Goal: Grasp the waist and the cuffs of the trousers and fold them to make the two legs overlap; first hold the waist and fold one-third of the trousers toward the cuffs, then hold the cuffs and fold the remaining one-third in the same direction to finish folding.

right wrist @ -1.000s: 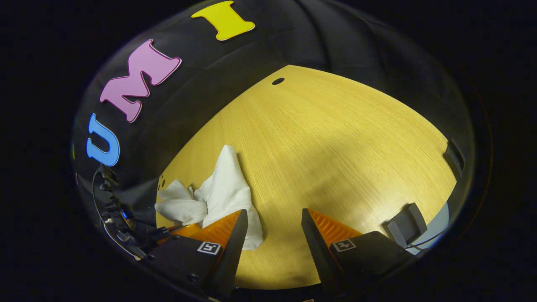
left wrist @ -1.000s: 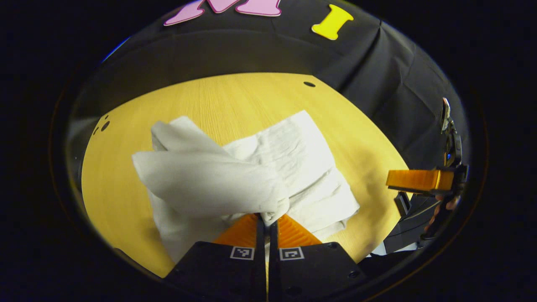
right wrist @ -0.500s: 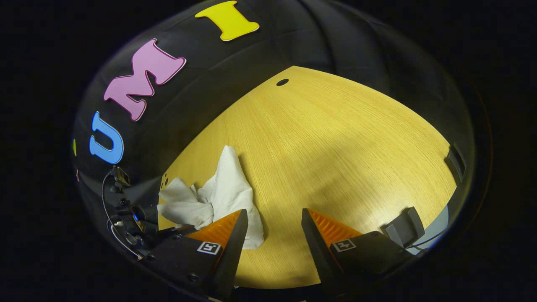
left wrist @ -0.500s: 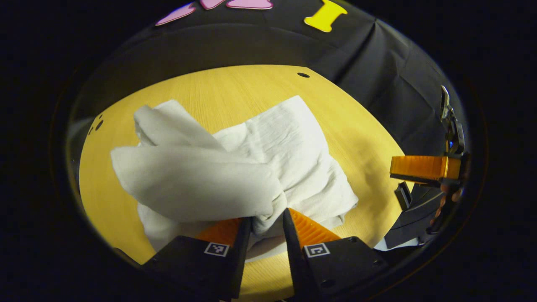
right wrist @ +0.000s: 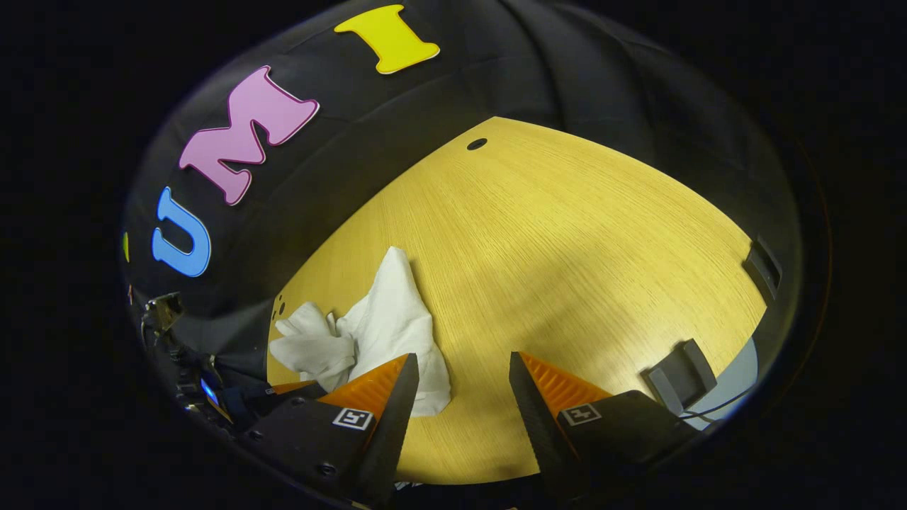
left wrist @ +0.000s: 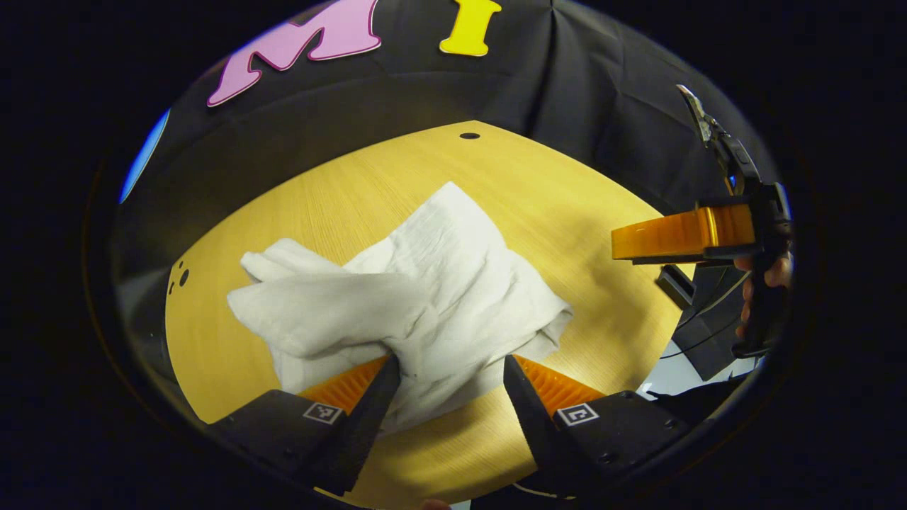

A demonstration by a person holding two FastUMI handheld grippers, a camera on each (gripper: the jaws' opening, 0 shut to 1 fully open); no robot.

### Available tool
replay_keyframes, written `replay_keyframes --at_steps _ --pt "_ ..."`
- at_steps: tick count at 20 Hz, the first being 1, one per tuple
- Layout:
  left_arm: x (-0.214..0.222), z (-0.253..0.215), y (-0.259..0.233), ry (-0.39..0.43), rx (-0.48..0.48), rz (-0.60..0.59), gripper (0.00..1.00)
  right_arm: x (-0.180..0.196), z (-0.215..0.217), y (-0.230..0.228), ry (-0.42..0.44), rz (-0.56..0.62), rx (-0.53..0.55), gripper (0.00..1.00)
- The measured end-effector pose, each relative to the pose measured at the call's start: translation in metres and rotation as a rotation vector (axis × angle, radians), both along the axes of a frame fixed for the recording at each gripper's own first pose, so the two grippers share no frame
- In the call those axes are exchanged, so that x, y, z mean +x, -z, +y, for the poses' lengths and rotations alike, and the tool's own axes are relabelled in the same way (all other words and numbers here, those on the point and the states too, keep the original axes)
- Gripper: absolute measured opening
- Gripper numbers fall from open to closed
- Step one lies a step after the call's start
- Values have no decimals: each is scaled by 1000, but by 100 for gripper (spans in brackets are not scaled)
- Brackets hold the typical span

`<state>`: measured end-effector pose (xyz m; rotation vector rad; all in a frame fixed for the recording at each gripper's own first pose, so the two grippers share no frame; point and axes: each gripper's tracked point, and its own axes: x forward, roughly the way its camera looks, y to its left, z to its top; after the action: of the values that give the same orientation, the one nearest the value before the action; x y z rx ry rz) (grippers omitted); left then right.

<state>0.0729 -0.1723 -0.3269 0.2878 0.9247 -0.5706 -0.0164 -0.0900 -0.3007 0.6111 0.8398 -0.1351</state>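
1. Since a second ago the left gripper [left wrist: 446,375] went from pinched on the cloth to jaws wide apart, letting go of the trousers [left wrist: 418,304]; the right gripper [right wrist: 464,386] barely shifted
2. Left to right in the left gripper view: the trousers lie in a loose, uneven heap on the table [left wrist: 567,191], a rolled flap hanging over to the left; the other gripper hovers far right, well apart from the cloth
3. Step in hand judged: release, then regrasp; do it well by flattening the bundle and lining up edges before the next fold
4. Left gripper: wide, cloth lying between the jaws, ungripped
5. Right gripper: wide, holding nothing, over bare table, the trousers just left of it
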Motion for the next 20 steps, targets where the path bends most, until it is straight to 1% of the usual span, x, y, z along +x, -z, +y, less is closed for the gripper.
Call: replay_keyframes --at_steps 5,9,15,17,20 --pt "-18 16 -29 -66 -93 -20 94 -16 18 -17 -4 -25 -4 80" --pt "-17 40 -52 -134 -147 -63 94 -21 40 -43 -22 -85 4 80" --pt "-20 93 -89 -309 -313 -105 94 -18 75 -81 -75 -169 -53 80" --pt "-22 115 -98 -367 -338 -127 95 -20 86 -89 -84 -187 -67 80" --pt "-27 142 -106 -439 -363 -152 95 -25 102 -94 -120 -193 -97 80"
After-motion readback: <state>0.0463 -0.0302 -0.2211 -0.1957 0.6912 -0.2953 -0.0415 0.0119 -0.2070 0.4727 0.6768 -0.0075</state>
